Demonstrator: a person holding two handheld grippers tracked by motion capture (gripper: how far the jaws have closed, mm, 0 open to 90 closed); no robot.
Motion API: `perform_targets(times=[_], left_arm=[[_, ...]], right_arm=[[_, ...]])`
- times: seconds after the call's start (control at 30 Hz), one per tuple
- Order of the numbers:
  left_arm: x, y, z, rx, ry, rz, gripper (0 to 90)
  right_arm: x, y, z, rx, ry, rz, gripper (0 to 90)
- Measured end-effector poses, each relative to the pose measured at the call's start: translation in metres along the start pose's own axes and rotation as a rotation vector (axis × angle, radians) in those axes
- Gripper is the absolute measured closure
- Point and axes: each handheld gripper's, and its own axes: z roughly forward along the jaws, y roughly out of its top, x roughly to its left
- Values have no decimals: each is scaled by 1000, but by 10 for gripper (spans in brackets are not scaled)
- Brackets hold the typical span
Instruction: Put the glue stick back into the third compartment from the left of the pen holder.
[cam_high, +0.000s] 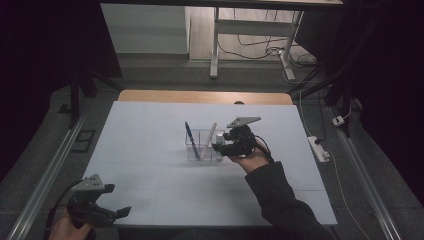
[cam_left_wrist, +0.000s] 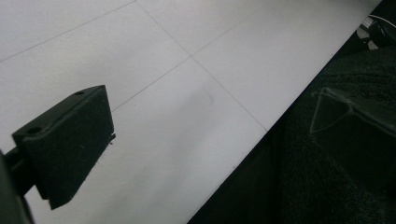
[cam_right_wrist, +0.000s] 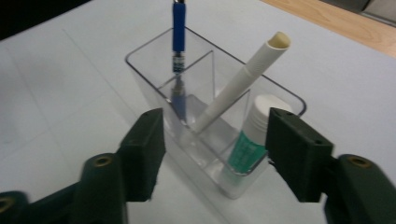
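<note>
Right hand-held gripper stands open, gripping nothing, before the small green-labelled white tube in the clear plastic organiser; light, slippery, best pinched at its cap.

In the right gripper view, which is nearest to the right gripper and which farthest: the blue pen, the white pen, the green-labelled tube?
1. green-labelled tube: nearest compartment of the clear holder, just beside one jaw of the right gripper.
2. white pen: middle compartment, leaning toward the far side.
3. blue pen: farthest compartment, nearly upright.
</note>
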Motion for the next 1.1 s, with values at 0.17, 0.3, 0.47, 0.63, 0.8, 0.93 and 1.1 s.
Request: perform_targets(times=[0.17, 0.3, 0.47, 0.63, 0.8, 0.93, 1.1], left_arm=[[0, 0, 0, -4, -1, -3, 0], [1, 0, -1, -8, -3, -4, 0], [1, -1, -1, -13, -5, -9, 0], [1, -1, -2, -16, -5, -10, 0], [1, -1, -2, -17, -7, -11, 0], [1, -1, -2, -16, -6, -8, 0], [1, -1, -2, -18, -6, -11, 0]], right_arm=[[7, -2, -5, 10, 16, -4, 243], [14, -4, -11, 16, 31, -16, 191], [19, -8, -20, 11, 43, -17, 144], [22, -14, -31, 11, 44, -26, 80], [23, -25, -42, 5, 44, -20, 48], [23, -37, -51, 0, 35, -13, 22], [21, -51, -63, 0, 17, -6, 1]])
